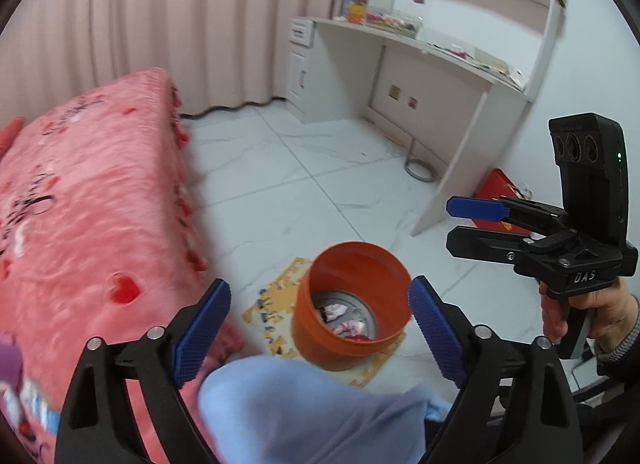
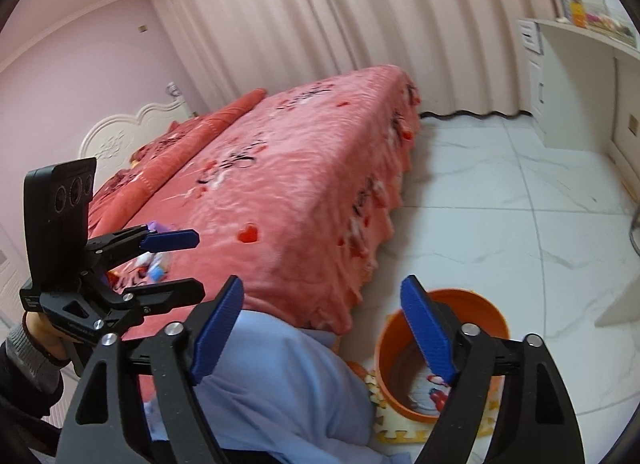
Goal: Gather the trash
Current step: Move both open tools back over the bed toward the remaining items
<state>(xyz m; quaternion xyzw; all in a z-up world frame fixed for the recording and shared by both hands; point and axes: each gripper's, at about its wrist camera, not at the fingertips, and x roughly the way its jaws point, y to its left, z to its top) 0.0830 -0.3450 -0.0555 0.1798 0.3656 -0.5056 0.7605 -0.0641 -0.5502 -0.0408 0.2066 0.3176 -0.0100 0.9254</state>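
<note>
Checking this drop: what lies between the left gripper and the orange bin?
In the left wrist view, only the person's blue-clad knee lies between the open left gripper and the orange bin.

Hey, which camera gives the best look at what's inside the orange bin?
The left wrist view. It looks down into the orange bin, showing crumpled pink and white scraps on its grey bottom. In the right wrist view the right claw finger covers part of the bin's opening, leaving only a sliver of the contents visible.
</note>
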